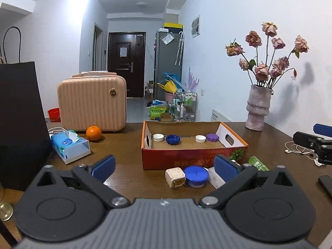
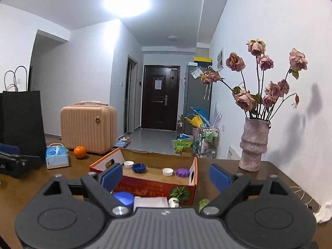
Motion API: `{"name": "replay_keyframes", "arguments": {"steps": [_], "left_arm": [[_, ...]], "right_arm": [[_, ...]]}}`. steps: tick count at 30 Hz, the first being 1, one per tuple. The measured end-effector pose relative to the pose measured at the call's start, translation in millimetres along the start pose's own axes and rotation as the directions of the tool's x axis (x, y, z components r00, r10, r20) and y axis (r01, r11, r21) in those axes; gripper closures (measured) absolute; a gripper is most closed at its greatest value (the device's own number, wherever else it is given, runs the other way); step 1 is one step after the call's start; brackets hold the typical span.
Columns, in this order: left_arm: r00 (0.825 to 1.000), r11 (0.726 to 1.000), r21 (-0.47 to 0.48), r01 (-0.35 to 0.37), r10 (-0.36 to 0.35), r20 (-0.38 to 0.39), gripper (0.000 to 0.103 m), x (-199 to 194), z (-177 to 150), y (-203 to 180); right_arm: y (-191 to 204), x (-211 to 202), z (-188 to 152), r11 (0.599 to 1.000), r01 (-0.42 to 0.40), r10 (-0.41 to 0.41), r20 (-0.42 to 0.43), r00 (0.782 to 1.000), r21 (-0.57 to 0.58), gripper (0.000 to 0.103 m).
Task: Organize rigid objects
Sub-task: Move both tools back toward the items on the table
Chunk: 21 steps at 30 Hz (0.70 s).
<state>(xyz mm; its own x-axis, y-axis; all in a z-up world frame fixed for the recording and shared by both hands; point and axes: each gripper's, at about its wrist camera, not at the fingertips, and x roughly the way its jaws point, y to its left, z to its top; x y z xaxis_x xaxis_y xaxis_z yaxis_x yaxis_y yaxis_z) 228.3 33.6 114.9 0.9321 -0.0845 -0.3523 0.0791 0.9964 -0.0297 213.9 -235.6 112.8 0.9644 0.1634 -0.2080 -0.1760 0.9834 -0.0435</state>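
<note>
An orange cardboard box (image 1: 193,155) sits mid-table, holding two white caps (image 1: 158,137), a blue cap (image 1: 173,139) and a purple cap (image 1: 212,137). In front of it lie a white charger cube (image 1: 175,177), a blue round lid (image 1: 196,175), a small green pumpkin (image 1: 236,153) and a green bottle (image 1: 258,162). My left gripper (image 1: 165,164) is open and empty, just short of the cube and lid. My right gripper (image 2: 166,176) is open too, nothing between its blue pads, with the box (image 2: 145,186), blue lid (image 2: 124,200) and pumpkin (image 2: 180,193) ahead.
A pink case (image 1: 92,101), an orange (image 1: 93,133), a tissue pack (image 1: 69,145) and a black paper bag (image 1: 18,124) stand at the left. A vase of dried roses (image 1: 258,110) is at the back right, with earphone cable (image 1: 296,148) near the right edge.
</note>
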Motion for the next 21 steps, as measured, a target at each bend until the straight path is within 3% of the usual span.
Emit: {"name": "replay_keyframes", "arguments": {"steps": [9,14,17,19,21], "left_arm": [[1.000,1.000,0.021,0.005,-0.005,0.015,0.000,-32,-22,-10],[0.998,0.998,0.033,0.044,-0.043,-0.035,0.000,-51,-69,-12],[1.000,0.998,0.053,0.017,-0.017,0.008,0.000,-74,-100,-17],[0.999,0.997,0.063,0.050,-0.051,0.013,0.000,-84,-119,-18],[0.997,0.995,0.071,0.077,-0.075,-0.034,0.000,-84,-134,-17]], "right_arm": [[8,-37,-25,0.999,-0.013,0.012,0.011,1.000,0.034,0.012],[15,-65,-71,0.998,-0.032,0.032,0.002,0.999,0.051,0.009],[18,-80,-106,0.996,-0.015,0.014,0.009,1.000,0.084,0.009],[18,-85,-124,0.994,-0.026,0.028,-0.025,0.999,0.102,0.009],[16,-84,-135,0.993,-0.046,0.053,-0.061,0.997,0.109,0.009]]}}
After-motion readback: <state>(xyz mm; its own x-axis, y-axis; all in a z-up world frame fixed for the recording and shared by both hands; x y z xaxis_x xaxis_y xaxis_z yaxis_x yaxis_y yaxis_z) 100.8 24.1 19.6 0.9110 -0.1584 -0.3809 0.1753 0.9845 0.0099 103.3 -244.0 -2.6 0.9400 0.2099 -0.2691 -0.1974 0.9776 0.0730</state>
